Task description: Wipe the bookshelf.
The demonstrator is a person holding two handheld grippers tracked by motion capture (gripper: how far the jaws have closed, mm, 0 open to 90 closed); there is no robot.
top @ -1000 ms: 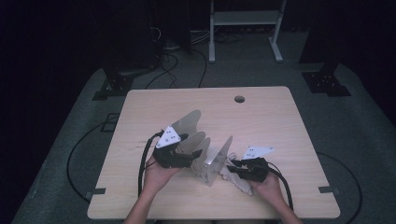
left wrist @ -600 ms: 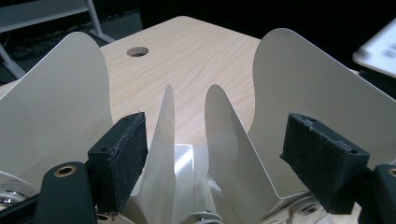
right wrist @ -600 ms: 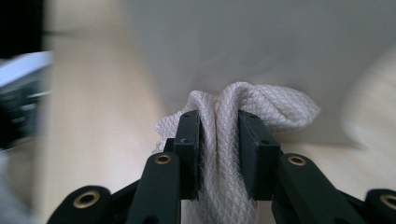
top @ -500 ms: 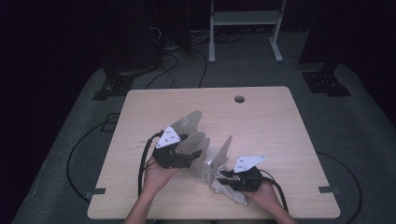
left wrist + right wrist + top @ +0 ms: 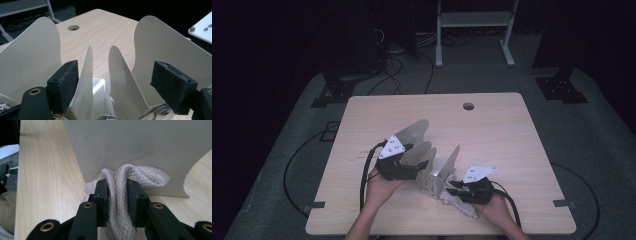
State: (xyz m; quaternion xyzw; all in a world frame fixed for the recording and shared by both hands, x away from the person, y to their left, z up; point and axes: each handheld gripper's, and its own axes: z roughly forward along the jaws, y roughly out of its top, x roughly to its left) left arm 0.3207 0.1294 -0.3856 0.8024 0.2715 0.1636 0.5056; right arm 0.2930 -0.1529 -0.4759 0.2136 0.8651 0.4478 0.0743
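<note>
In the high view, the left tool (image 5: 419,162) sits at lower centre of the tabletop (image 5: 492,130) against a white finned rack (image 5: 432,150), while the right tool (image 5: 454,189) grips a pale quilted cloth (image 5: 439,187) lying just beside the rack. The left gripper view shows its pads spread wide around two inner fins, which look stiff, thin and light. The right gripper view shows pads clamped on a soft, limp fold of cloth (image 5: 117,195); bunched fabric is the safest hold. Open room lies toward the top of the frame.
</note>
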